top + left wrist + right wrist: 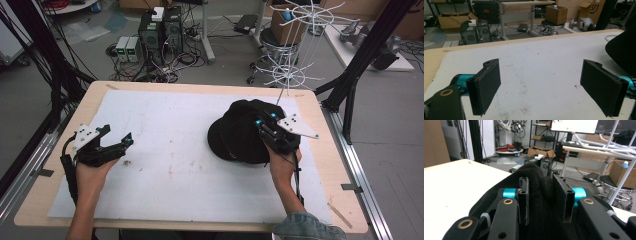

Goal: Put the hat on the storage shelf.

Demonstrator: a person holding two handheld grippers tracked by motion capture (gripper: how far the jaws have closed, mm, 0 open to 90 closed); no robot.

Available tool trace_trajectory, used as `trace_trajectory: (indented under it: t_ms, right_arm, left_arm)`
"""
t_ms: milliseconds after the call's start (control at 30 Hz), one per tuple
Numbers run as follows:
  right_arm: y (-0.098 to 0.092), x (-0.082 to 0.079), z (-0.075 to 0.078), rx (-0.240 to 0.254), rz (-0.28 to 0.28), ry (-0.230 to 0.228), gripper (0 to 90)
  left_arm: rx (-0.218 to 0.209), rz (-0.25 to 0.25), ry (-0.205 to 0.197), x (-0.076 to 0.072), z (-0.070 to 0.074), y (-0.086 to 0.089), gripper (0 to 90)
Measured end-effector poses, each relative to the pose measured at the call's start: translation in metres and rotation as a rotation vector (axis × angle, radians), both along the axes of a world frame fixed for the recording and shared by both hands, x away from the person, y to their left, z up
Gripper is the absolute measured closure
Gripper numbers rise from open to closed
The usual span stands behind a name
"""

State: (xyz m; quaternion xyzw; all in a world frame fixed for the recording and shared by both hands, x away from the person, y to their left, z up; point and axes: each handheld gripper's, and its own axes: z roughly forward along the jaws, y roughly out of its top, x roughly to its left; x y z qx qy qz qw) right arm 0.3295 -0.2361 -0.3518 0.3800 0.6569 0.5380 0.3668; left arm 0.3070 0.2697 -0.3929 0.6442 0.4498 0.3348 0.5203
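Note:
A black cap [240,132] lies right of centre on the white mat [170,150]. My right gripper [264,126] is shut on the cap's crown; in the right gripper view a thick fold of the black cap [541,192] bulges between the two pads [524,195]. My left gripper [116,136] rests near the table's left edge, jaws wide apart. In the left gripper view its pads [487,85] frame bare mat, and the cap's brim [621,52] shows at the far right.
A white wire rack [295,50] stands just behind the table's far right corner. Black frame posts [360,65] rise at the right side. The wooden table edge [150,222] runs along the front.

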Motion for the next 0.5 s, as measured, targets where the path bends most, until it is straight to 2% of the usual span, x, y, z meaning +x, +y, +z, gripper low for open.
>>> trace_trajectory:
  t_ms: [167, 500]
  right_arm:
    - [0.000, -0.011, 0.010, 0.024, -0.001, -0.007, 68.3]
    - [-0.001, -0.025, 0.027, 0.020, 0.008, -0.040, 68.2]
  left_arm:
    - [-0.004, 0.001, -0.003, 0.000, 0.000, 0.000, 16.7]
    - [-0.007, 0.004, -0.001, 0.000, 0.000, 0.002, 16.7]
